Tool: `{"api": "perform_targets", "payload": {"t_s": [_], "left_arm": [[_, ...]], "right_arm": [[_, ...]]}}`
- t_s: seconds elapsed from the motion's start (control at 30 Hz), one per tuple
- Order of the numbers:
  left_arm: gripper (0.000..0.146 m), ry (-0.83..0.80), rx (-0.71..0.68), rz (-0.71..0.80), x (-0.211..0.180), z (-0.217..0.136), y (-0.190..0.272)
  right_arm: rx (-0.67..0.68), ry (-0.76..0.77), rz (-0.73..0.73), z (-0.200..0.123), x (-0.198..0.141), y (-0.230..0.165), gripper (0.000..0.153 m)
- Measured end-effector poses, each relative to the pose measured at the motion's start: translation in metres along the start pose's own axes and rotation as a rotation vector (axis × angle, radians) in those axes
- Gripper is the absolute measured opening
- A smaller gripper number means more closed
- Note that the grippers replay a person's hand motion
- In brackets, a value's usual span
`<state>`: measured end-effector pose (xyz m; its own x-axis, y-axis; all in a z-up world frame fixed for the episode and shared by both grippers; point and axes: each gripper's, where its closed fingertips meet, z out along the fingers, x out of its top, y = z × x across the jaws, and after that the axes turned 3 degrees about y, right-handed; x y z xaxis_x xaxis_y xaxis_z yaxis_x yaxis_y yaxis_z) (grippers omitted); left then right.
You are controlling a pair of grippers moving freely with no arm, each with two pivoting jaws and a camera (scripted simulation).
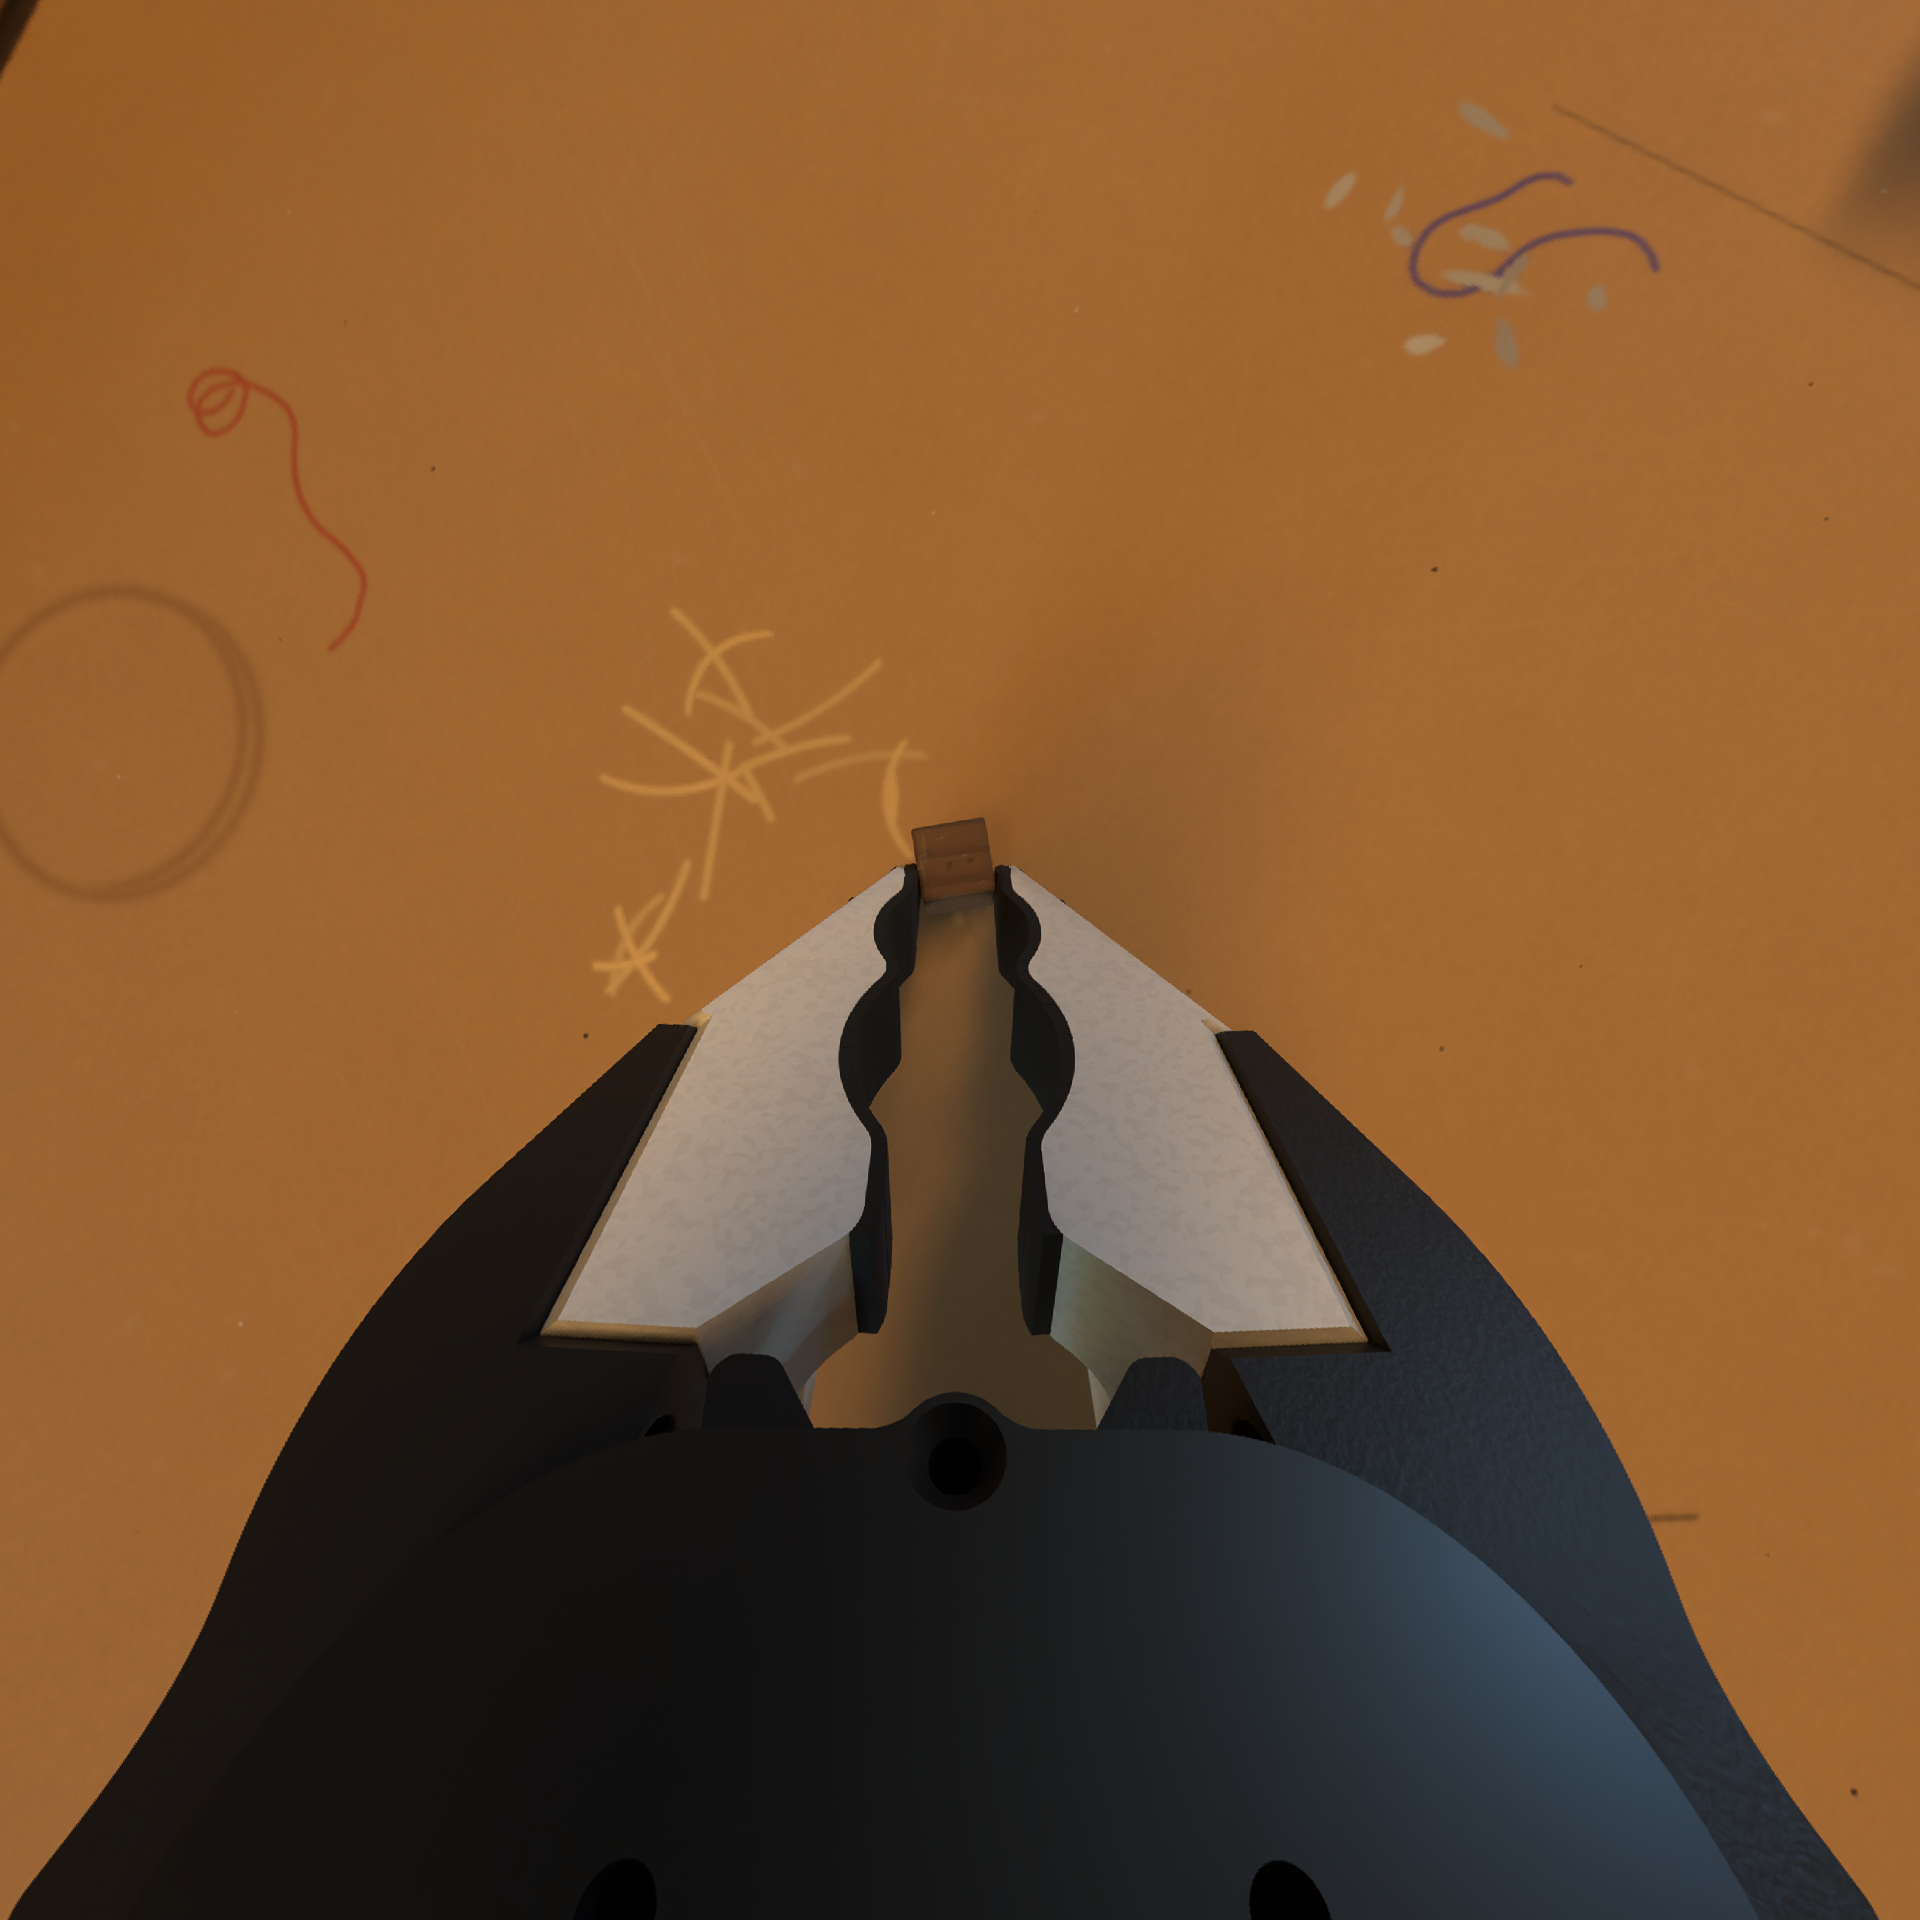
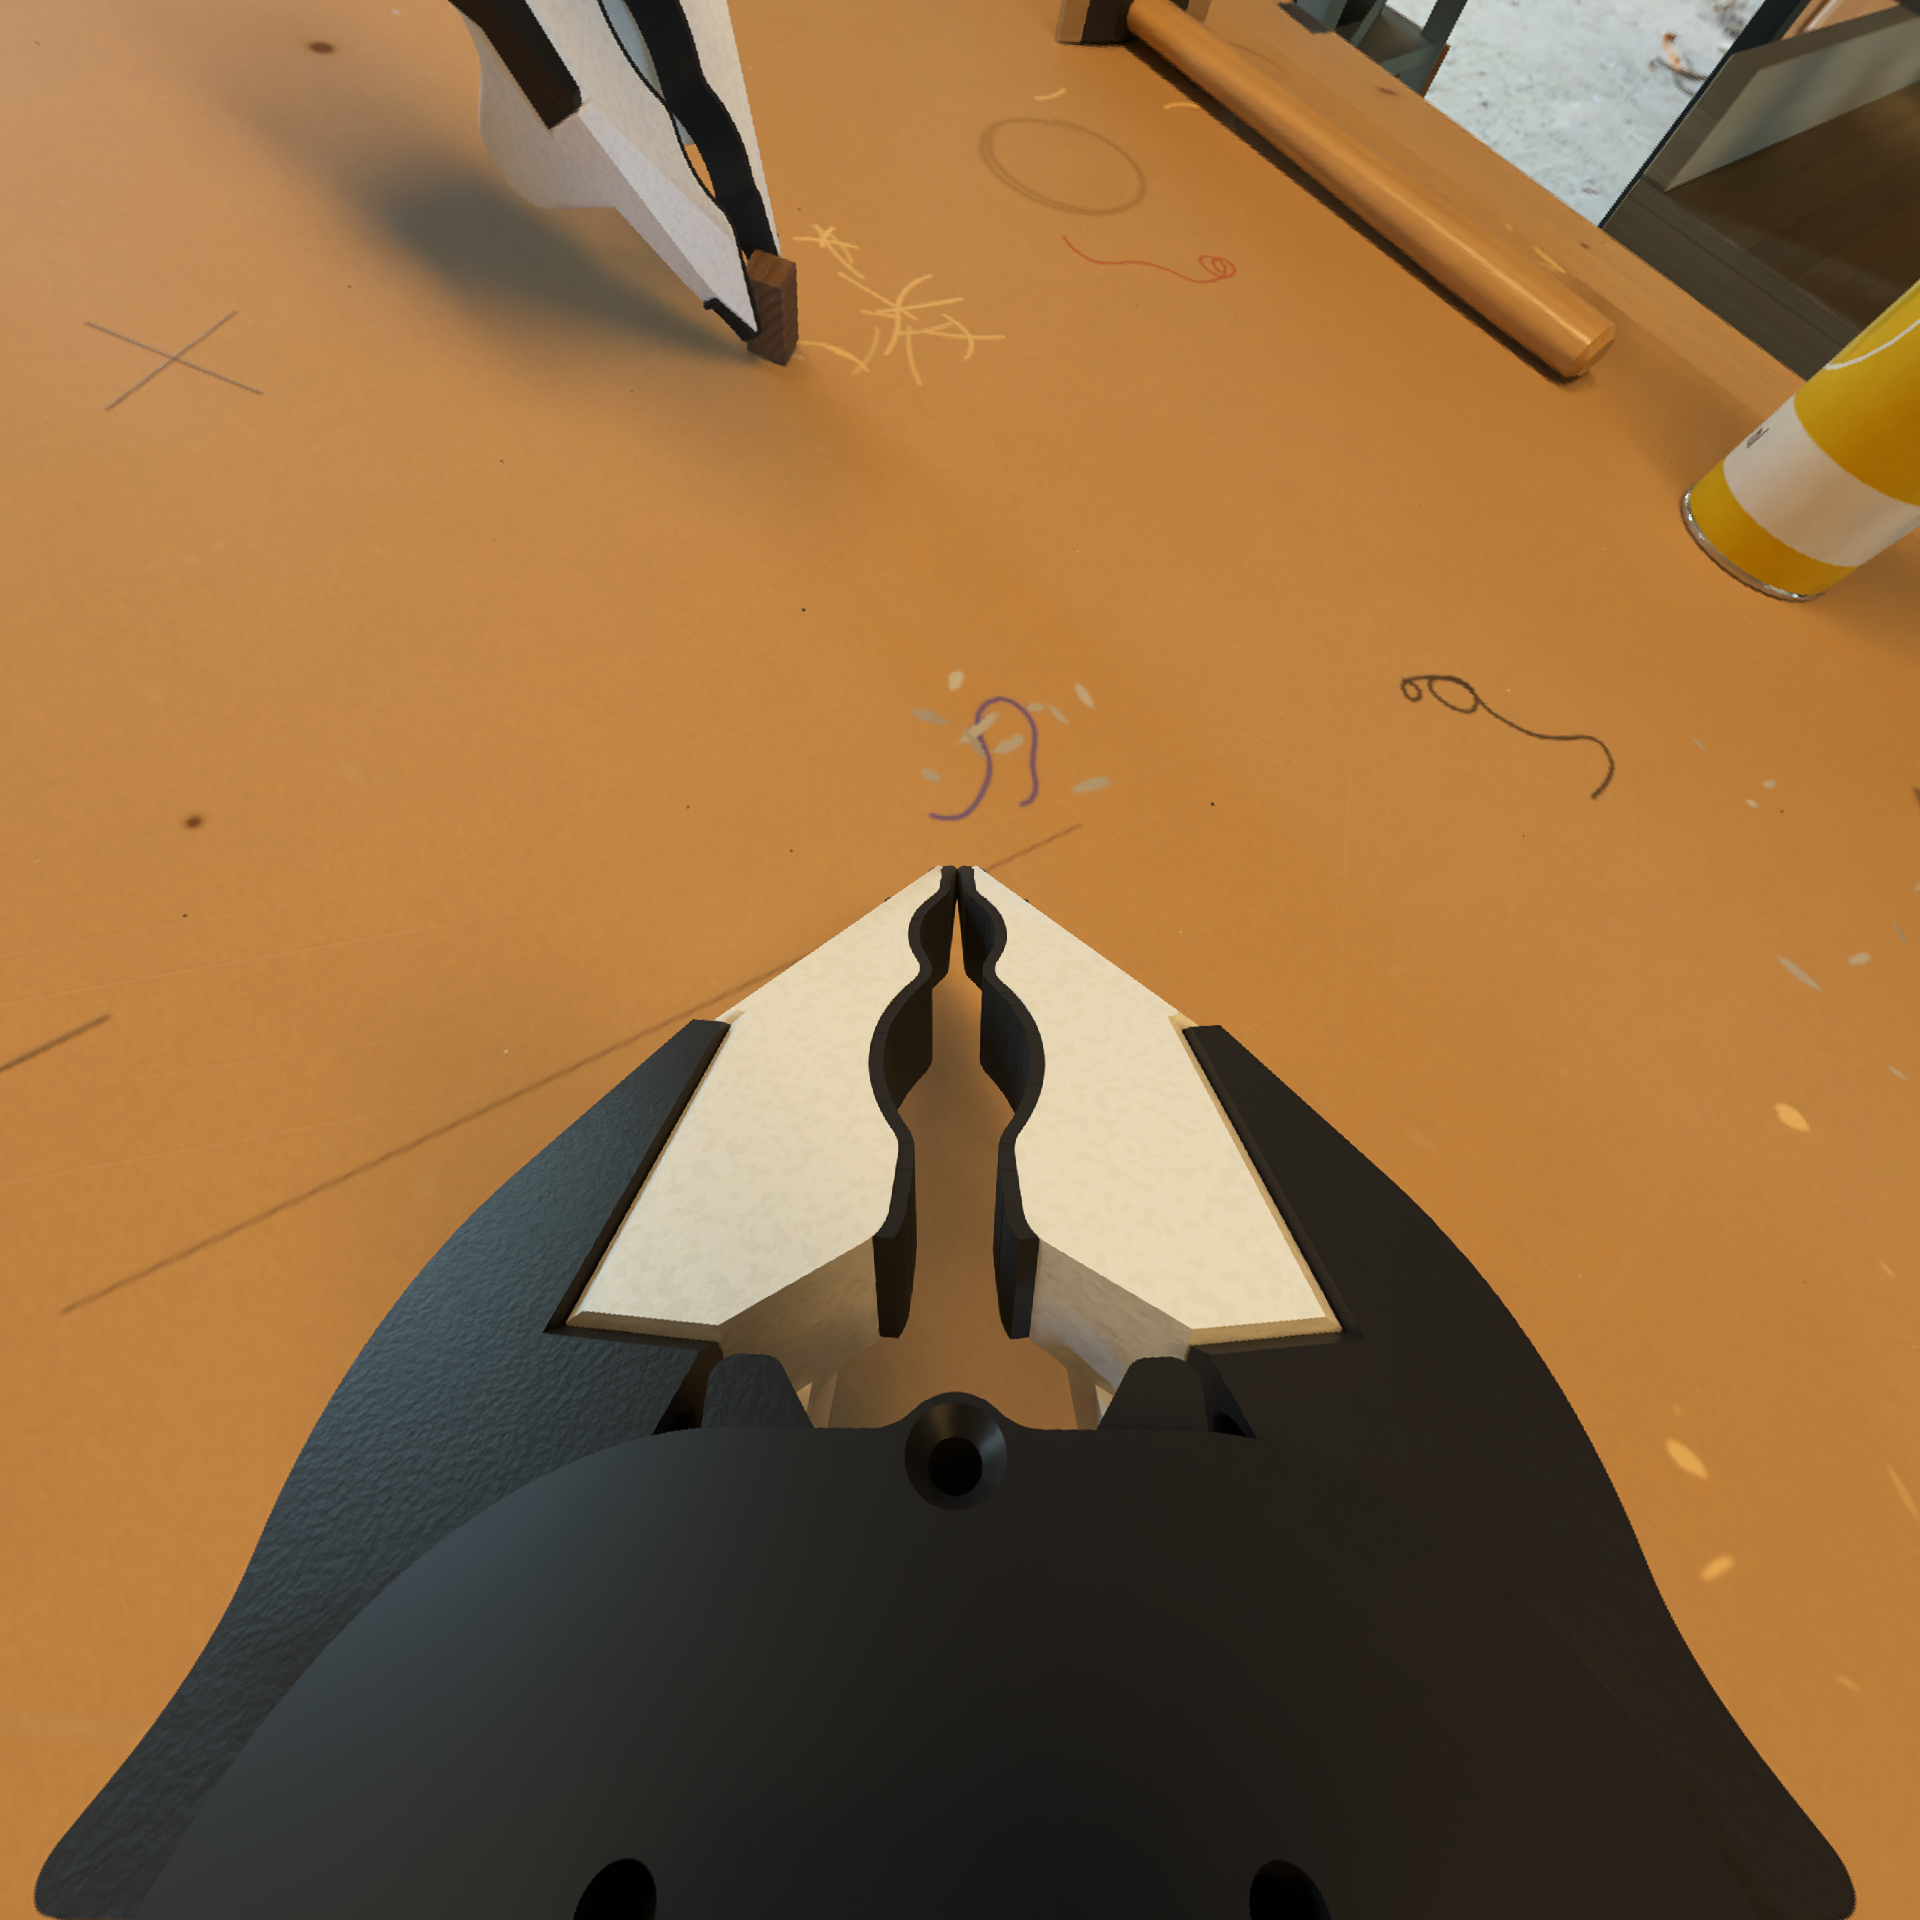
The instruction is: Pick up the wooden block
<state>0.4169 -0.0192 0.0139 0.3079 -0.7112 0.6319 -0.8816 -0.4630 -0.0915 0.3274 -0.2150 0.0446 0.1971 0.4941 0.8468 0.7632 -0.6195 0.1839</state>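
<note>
Left claw (image 1: 957,883) grips the wooden block (image 1: 951,860) upright, long axis vertical; right claw (image 2: 957,878) pinched empty.

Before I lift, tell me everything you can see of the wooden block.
The small brown wooden block is a short rectangular piece, lighter tan on one face and darker with visible grain on another. It stands upright, clamped between the fingertips of the left hand-held gripper, which comes down at a slant. Its bottom edge looks to be at or barely off the orange tabletop, beside pale yellow scribbles; contact there is hard to tell.
</note>
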Motion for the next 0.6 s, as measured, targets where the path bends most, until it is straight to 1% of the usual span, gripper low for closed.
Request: {"api": "perform_targets", "payload": {"t_s": [0.1,0.23,0.37,0.47,0.53,0.57,0.6], "left_arm": [[0.014,0.031,0.012,0.018,0.008,0.0,0.007],[0.014,0.129,0.014,0.042,0.031,-0.003,0.025],[0.014,0.29,-0.05,-0.029,0.064,-0.007,0.051],[0.014,0.41,-0.112,-0.07,0.089,-0.013,0.072],[0.014,0.472,-0.154,-0.085,0.103,-0.018,0.085],[0.014,0.503,-0.173,-0.087,0.11,-0.021,0.091],[0.014,0.53,-0.186,-0.083,0.116,-0.025,0.096]], "right_arm": [[0.006,-0.002,0.006,0.0,0.001,0.0,0.0],[0.025,0.011,0.024,0.001,0.006,0.002,0.001],[0.023,0.051,0.014,0.001,0.016,0.004,0.005],[0.03,0.116,-0.007,-0.001,0.033,0.002,0.008],[0.068,0.172,-0.012,-0.001,0.045,-0.002,0.011],[0.114,0.194,0.014,-0.001,0.05,-0.005,0.013],[0.181,0.207,0.07,-0.001,0.055,-0.008,0.014]]}}
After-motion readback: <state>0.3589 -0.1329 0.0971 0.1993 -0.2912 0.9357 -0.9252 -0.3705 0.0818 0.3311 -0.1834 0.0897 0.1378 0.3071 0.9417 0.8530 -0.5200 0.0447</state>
